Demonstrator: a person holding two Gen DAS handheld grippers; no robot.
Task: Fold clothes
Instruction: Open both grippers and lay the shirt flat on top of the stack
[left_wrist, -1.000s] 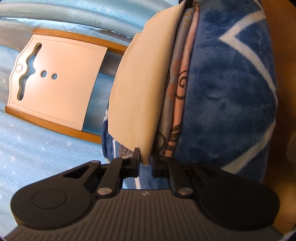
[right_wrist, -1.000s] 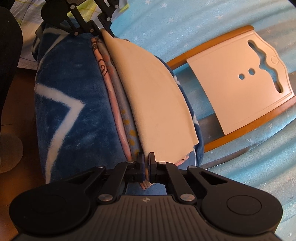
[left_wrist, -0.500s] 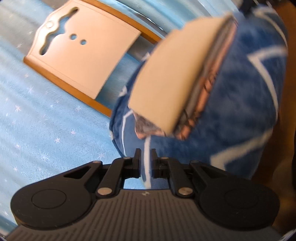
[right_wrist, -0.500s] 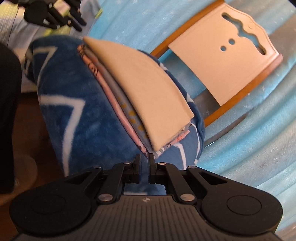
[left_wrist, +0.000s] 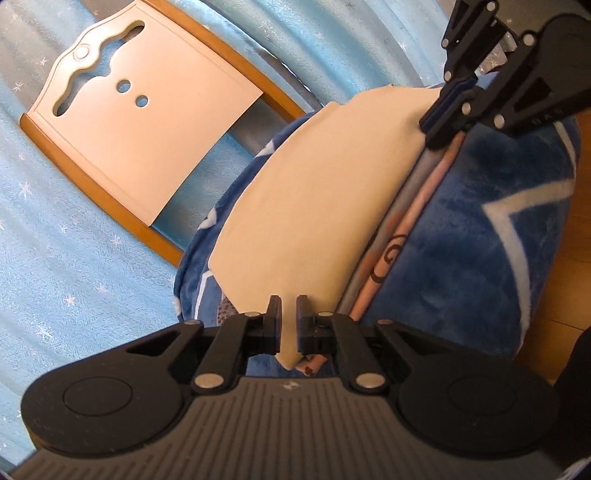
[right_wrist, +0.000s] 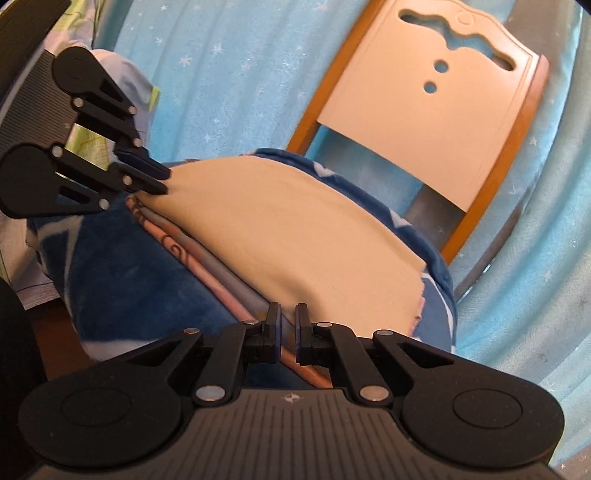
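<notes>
Light-blue star-patterned fabric (left_wrist: 66, 258) forms the background in both wrist views, with a wooden chair back (left_wrist: 140, 133) standing in front of it.

Left tongs (left_wrist: 289, 314): nearly closed, grasping the near corner of the cream folded cloth (left_wrist: 314, 192); the corner passes down between the pads. In the right wrist view the same left tongs (right_wrist: 162, 181) are clamped on the far corner of that cloth (right_wrist: 295, 229).

Right tongs (right_wrist: 288, 321): nearly closed, grasping the near edge of the folded layers, where the cream cloth meets the pink and grey patterned layers (right_wrist: 207, 251) beneath it. In the left wrist view the right tongs (left_wrist: 436, 129) pinch the far end of the folded edge.

The folded garment stack lies flat on a blue plush blanket with white lines (left_wrist: 480, 229), which covers the chair seat. Cream cloth is uppermost; patterned layers show along one side edge.

Wooden floor (left_wrist: 569, 258) is visible beside the blanket.
</notes>
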